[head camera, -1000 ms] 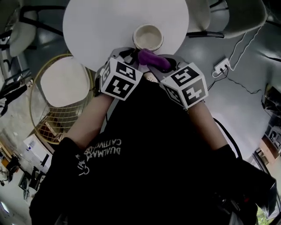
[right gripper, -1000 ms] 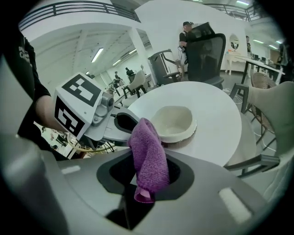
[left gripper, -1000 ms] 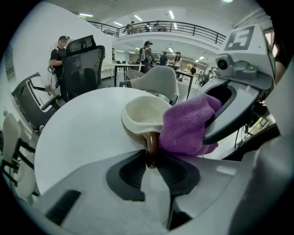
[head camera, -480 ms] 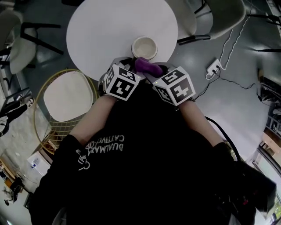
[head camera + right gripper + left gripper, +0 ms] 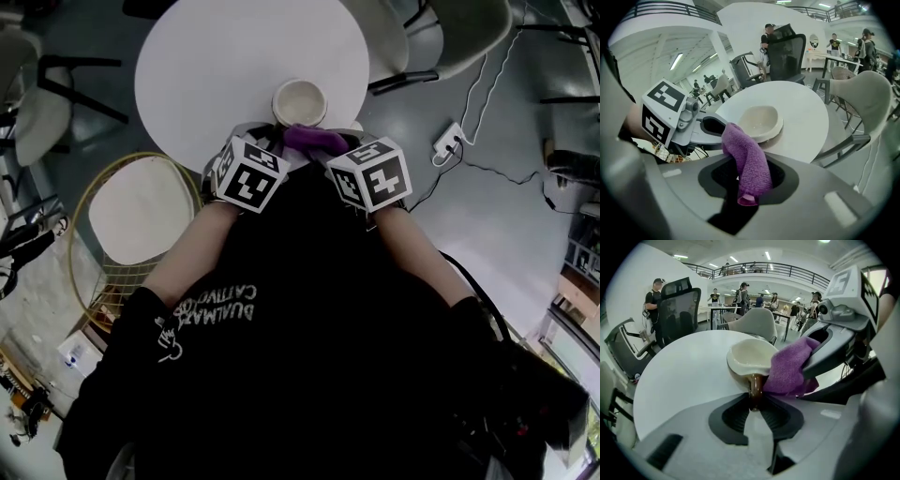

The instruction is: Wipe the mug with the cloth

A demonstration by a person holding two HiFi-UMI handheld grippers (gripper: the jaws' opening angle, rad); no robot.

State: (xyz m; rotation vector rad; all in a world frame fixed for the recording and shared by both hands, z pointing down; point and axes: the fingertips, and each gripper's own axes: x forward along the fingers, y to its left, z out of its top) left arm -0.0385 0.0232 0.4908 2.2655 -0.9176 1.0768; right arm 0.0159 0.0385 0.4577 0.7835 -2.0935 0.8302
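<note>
Plainly the wiping step itself was in hand. The left gripper (image 5: 755, 403) was pinching the brown handle (image 5: 755, 389) of the cream-lined mug (image 5: 749, 357), holding it at the near edge of the round white table (image 5: 216, 66). Whether the mug's base rested on the tabletop could not be told. The right gripper (image 5: 749, 177) had the purple cloth (image 5: 746, 159) between its jaws. Those jaws had just been opening a little, but the pads appeared to be nipping the fabric, since the cloth stood up out of them towards the mug. Its free end lay against the mug's rim and outer wall, on the side beside the handle.

By my judgement, the next move called for a firmer nip on the cloth. It would then need dragging round the wall or into the bowl, with the left gripper keeping the handle steady so the mug did not swivel.

As for writing, the mug and cloth showed none. The marker cubes (image 5: 248, 173) bore only black-and-white squares. White lettering (image 5: 217, 311) on the person's black top was upside down in the head view; one line seemed to begin "DUALMAT", the rest unreadable.
</note>
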